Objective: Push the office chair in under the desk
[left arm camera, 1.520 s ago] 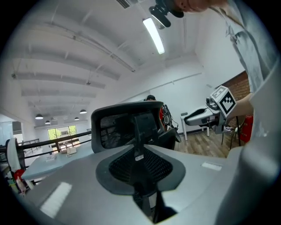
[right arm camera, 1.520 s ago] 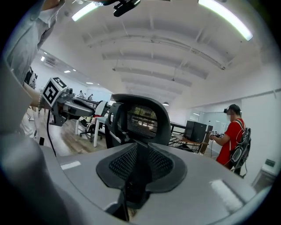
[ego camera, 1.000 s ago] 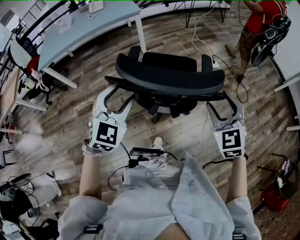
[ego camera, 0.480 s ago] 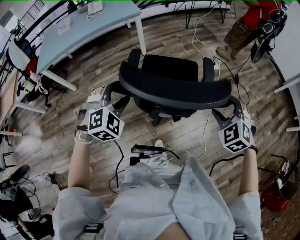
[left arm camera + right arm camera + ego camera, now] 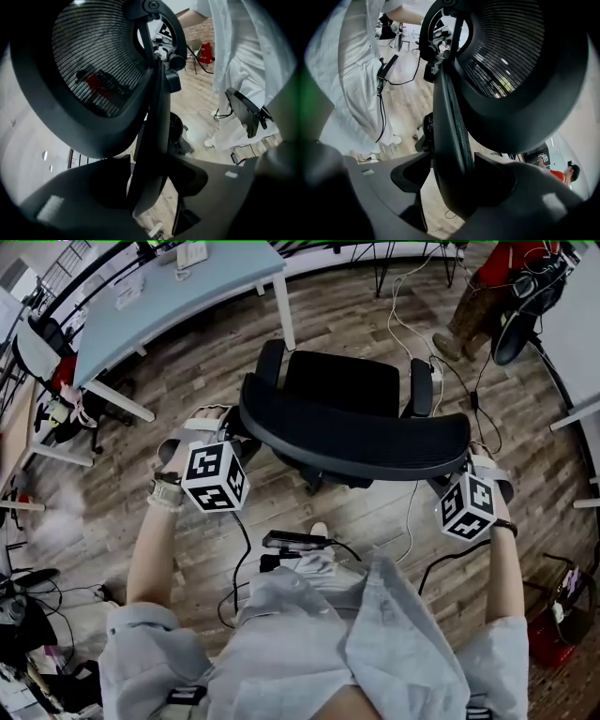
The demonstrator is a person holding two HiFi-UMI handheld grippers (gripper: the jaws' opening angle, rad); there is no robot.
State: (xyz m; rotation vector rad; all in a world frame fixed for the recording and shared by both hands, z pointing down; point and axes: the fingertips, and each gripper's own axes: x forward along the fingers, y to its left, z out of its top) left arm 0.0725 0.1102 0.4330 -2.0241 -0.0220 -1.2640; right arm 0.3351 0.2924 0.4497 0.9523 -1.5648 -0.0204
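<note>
Chair [image 5: 342,381] stands on the floor well short of the table [image 5: 169,287] and probably rolls easily but swivels, so its stiff backrest [image 5: 356,439] ends suit both hands: left tool [image 5: 234,442] and right tool [image 5: 457,474], whose jaws have just been opening, straddle them wide, unclamped.

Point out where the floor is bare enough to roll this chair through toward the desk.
Bare floor lies between the chair and the desk, left of its white leg. Crowded: cables trail right of the chair, and bags clutter the left edge.
</note>
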